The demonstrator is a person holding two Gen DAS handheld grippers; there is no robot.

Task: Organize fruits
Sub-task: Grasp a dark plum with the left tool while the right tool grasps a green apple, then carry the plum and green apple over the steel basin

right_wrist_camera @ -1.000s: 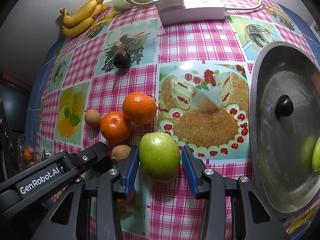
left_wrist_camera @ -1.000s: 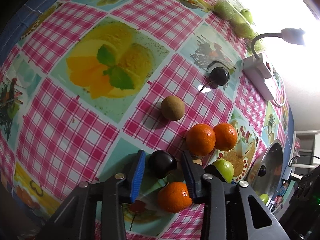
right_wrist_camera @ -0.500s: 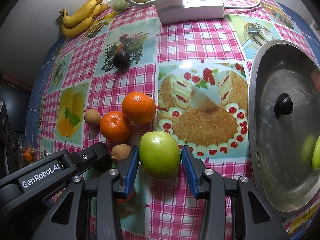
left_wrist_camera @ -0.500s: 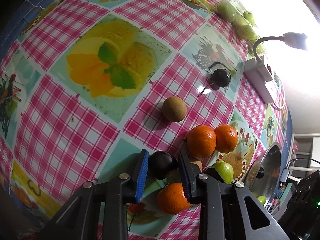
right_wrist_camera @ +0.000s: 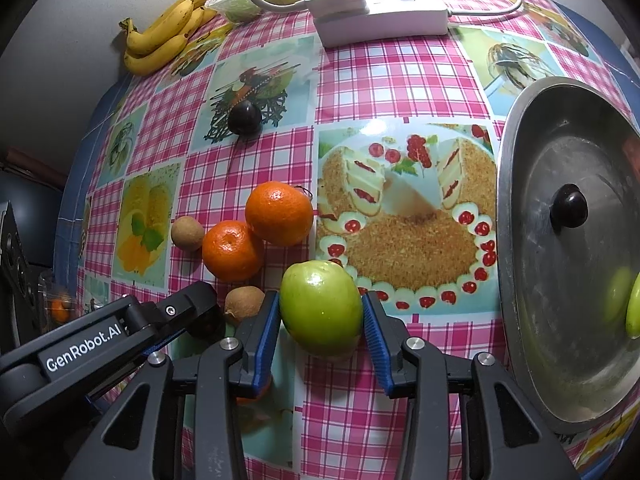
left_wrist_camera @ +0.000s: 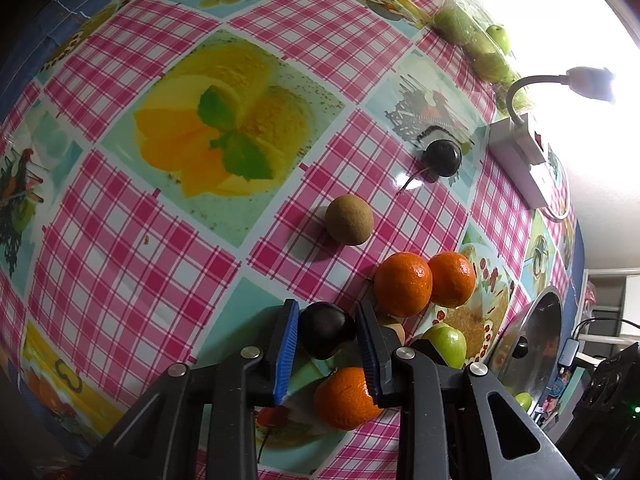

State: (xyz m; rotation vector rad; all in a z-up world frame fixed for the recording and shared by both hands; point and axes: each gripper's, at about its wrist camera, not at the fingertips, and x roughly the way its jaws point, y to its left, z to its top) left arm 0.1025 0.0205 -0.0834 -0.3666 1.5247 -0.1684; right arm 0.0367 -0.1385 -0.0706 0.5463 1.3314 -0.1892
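Left gripper (left_wrist_camera: 326, 334) fingers have just been closing and are gripping a dark plum (left_wrist_camera: 327, 330) at lower centre; right gripper (right_wrist_camera: 322, 322) fingers have closed further and are squeezing a green apple (right_wrist_camera: 321, 308) on the worktop (right_wrist_camera: 400, 92). Metal pan (right_wrist_camera: 520, 280) at right is holding green fruit (right_wrist_camera: 633, 312).

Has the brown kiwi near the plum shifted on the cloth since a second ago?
No. The brown kiwi sits on the same pink check square, just below the stemmed dark plum.
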